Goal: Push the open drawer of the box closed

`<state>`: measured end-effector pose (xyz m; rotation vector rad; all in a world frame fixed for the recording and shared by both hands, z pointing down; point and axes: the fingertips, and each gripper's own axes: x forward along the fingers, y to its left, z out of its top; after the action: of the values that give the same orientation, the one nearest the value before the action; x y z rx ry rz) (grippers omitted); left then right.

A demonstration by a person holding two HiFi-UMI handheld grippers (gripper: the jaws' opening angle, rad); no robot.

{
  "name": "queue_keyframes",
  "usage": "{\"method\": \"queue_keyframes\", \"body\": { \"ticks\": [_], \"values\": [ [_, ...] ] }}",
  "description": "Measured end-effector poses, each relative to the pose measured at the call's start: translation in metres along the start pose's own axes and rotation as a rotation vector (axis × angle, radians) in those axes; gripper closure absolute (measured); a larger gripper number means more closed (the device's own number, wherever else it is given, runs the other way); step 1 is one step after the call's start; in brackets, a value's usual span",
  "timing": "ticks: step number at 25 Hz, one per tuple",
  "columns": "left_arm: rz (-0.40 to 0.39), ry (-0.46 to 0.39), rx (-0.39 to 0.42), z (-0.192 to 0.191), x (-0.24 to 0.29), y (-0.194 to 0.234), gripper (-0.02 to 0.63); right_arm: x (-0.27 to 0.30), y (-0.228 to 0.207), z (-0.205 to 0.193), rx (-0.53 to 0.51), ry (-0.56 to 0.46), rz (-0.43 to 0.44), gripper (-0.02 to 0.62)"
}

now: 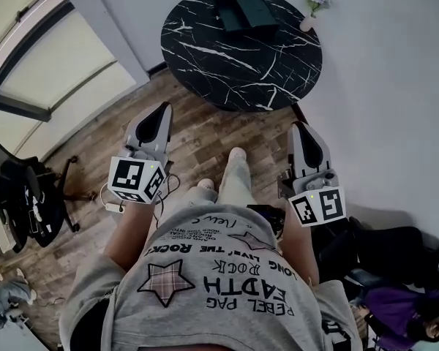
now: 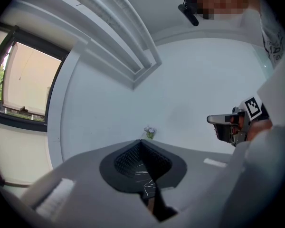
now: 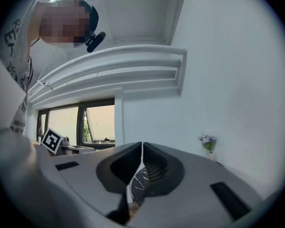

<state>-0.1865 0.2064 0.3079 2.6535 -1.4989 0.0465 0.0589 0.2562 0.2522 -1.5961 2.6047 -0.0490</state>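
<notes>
A dark green box (image 1: 246, 12) lies on the far part of a round black marble table (image 1: 241, 57), its drawer side showing as a shallow open tray toward the left. Both grippers hang well short of the table, over the wooden floor. My left gripper (image 1: 162, 110) is shut and holds nothing; in the left gripper view its jaws (image 2: 141, 144) meet, with a strip of the marble top showing below them. My right gripper (image 1: 301, 127) is likewise shut and empty (image 3: 142, 147). The box is hidden in both gripper views.
A small vase of pale flowers (image 1: 312, 4) stands at the table's far right edge, against the white wall. A black office chair (image 1: 29, 196) is at the left, dark bags (image 1: 395, 262) lie at the right. A person's legs and feet (image 1: 234, 174) stand between the grippers.
</notes>
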Motion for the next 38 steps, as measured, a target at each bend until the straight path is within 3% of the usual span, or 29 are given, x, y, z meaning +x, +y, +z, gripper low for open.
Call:
{"method": "queue_keyframes", "body": {
  "ticks": [8, 18, 29, 38],
  "values": [
    [0.089, 0.012, -0.015, -0.002, 0.049, 0.027, 0.597, 0.065, -0.040, -0.010, 0.024, 0.016, 0.086, 0.578],
    [0.153, -0.024, -0.018, 0.024, 0.147, 0.038, 0.597, 0.146, -0.121, 0.004, 0.016, 0.017, 0.163, 0.578],
    [0.249, -0.041, -0.021, 0.036, 0.225, 0.046, 0.597, 0.203, -0.197, 0.006, 0.035, 0.023, 0.241, 0.578],
    [0.272, -0.024, -0.019, 0.033, 0.258, 0.049, 0.597, 0.232, -0.223, -0.003, 0.066, 0.031, 0.270, 0.578]
  ]
}}
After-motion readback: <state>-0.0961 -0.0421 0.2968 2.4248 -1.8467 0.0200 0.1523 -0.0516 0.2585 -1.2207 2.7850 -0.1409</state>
